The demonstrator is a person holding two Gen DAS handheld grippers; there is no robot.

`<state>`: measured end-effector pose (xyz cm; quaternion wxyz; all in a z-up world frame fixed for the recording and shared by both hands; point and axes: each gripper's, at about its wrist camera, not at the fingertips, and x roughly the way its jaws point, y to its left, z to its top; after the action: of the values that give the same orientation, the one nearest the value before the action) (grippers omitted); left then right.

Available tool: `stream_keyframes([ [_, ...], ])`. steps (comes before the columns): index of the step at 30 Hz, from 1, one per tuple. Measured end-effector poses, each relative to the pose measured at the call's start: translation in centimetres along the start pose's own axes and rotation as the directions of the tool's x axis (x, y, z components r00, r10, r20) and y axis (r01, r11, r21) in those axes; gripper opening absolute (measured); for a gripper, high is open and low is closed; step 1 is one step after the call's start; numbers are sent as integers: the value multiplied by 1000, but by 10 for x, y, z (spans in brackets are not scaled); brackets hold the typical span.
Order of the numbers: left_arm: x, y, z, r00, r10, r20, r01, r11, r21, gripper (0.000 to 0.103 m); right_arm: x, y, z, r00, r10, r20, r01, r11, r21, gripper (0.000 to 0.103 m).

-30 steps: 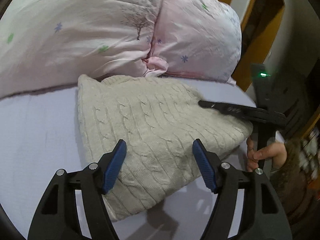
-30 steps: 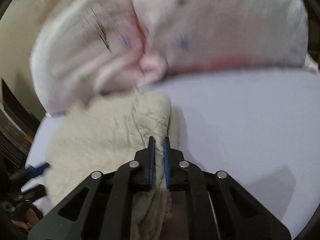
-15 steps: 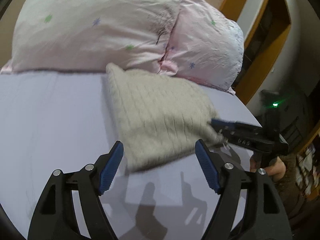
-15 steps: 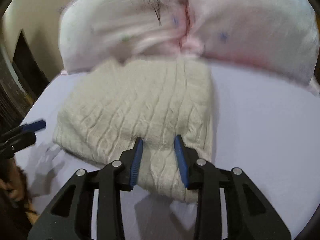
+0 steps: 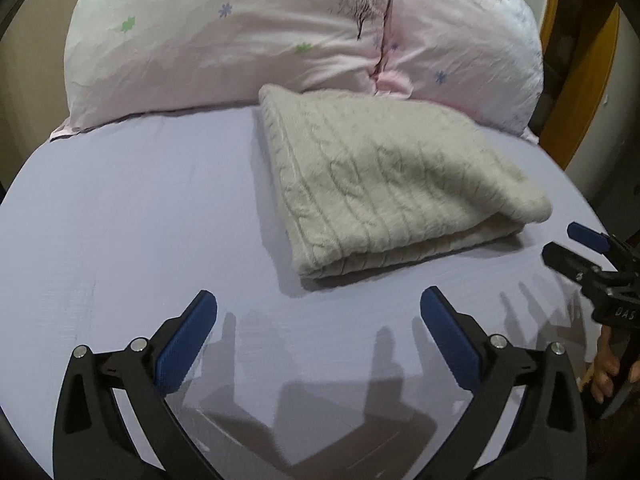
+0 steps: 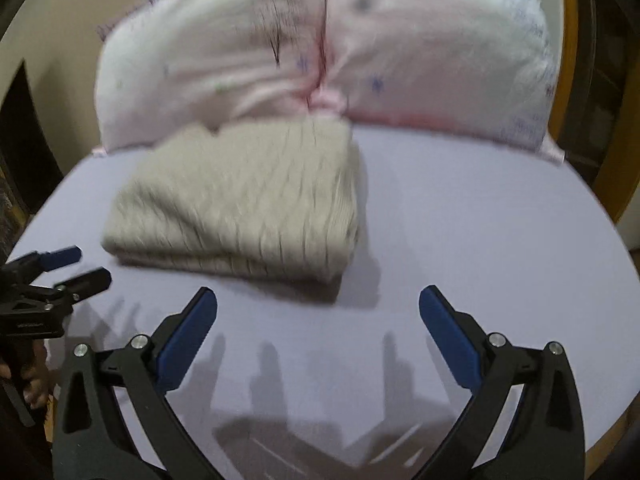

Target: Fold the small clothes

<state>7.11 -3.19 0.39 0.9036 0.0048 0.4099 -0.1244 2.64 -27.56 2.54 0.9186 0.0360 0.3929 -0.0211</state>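
Note:
A cream cable-knit sweater [image 5: 384,184] lies folded in a thick rectangle on the lilac bed sheet [image 5: 140,220], its far edge against the pillows. It also shows, blurred, in the right wrist view [image 6: 248,204]. My left gripper [image 5: 318,336] is open and empty, held back from the sweater's near edge. My right gripper [image 6: 318,336] is open and empty, also short of the sweater. The right gripper shows at the right edge of the left wrist view [image 5: 576,248], and the left gripper at the left edge of the right wrist view [image 6: 76,268].
Two pink flowered pillows [image 5: 240,36] stand along the back of the bed. A wooden bed frame [image 5: 580,92] rises at the right. The sheet's right edge [image 5: 600,216] drops off near the right gripper.
My right gripper let go of the sweater, opened wide and drew back. My left gripper also drew back from over the sweater. The sweater now lies folded and free.

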Motion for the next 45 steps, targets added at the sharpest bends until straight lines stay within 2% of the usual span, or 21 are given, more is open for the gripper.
stream_keyframes([
  [9, 12, -2, -6, 998, 34, -60, -34, 999, 11, 102, 21, 3, -11, 994, 49, -93, -44, 997, 56, 98],
  [16, 18, -13, -8, 989, 121, -85, -115, 991, 73, 102, 29, 23, -16, 993, -46, -110, 44, 999, -16, 101],
  [18, 17, -11, -8, 990, 114, -86, -109, 992, 63, 102, 31, 27, -17, 991, -66, -117, 62, 997, -36, 101],
  [45, 17, -10, -8, 990, 113, -86, -108, 992, 67, 102, 32, 26, -18, 991, -64, -114, 60, 998, -36, 101],
])
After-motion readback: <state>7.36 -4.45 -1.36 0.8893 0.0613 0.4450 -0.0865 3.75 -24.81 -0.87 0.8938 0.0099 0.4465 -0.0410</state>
